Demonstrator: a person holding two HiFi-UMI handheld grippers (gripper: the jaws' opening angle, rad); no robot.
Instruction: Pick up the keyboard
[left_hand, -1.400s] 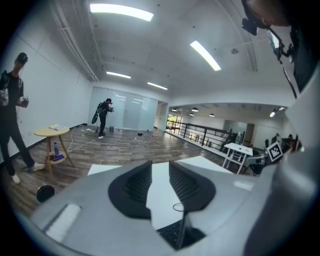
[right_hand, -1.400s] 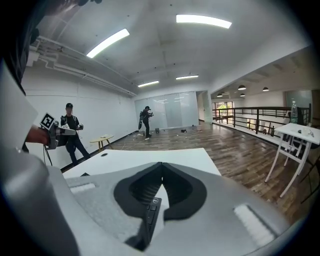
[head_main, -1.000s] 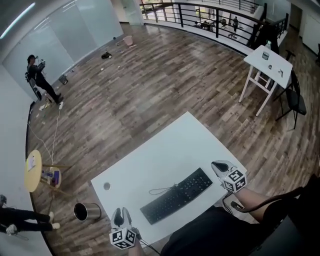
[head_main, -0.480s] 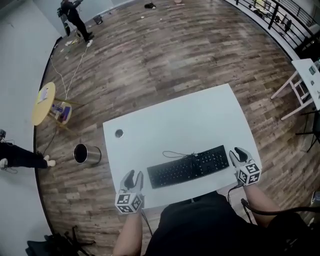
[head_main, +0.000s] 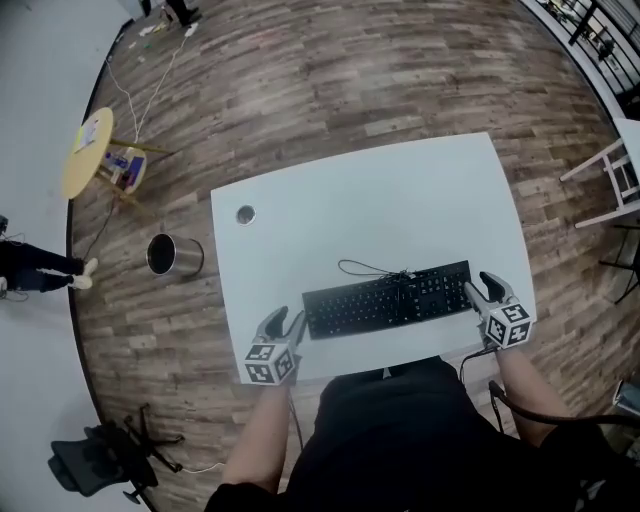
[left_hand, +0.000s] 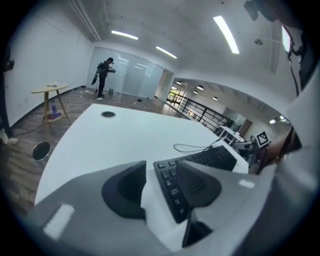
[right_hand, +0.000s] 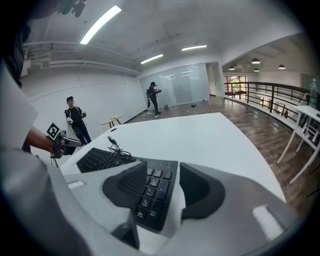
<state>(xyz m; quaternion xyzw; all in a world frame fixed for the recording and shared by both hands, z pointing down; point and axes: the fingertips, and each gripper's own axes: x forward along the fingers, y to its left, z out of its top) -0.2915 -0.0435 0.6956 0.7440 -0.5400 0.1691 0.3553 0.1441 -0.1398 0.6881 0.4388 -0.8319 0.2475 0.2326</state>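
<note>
A black keyboard (head_main: 388, 298) lies flat near the front edge of the white table (head_main: 400, 200), its thin cable (head_main: 365, 270) looped just behind it. My left gripper (head_main: 285, 320) sits at the keyboard's left end and my right gripper (head_main: 481, 287) at its right end. In the left gripper view the left gripper (left_hand: 162, 172) straddles the keyboard's end keys (left_hand: 172, 192). In the right gripper view the right gripper (right_hand: 162, 170) straddles the number-pad end (right_hand: 152, 192). Both pairs of jaws have just been opening and stand wide, with a keyboard end between them and no pad pressing on it.
A round cable hole (head_main: 245, 214) is set in the table's far left. On the wood floor stand a metal bin (head_main: 175, 254), a small round yellow table (head_main: 86, 150) and an office chair (head_main: 100, 460). Another white table (head_main: 625, 160) stands at the right.
The head view has tipped down over the table. Both grippers have come down to the keyboard's two ends, and their jaws stand wider than before.
</note>
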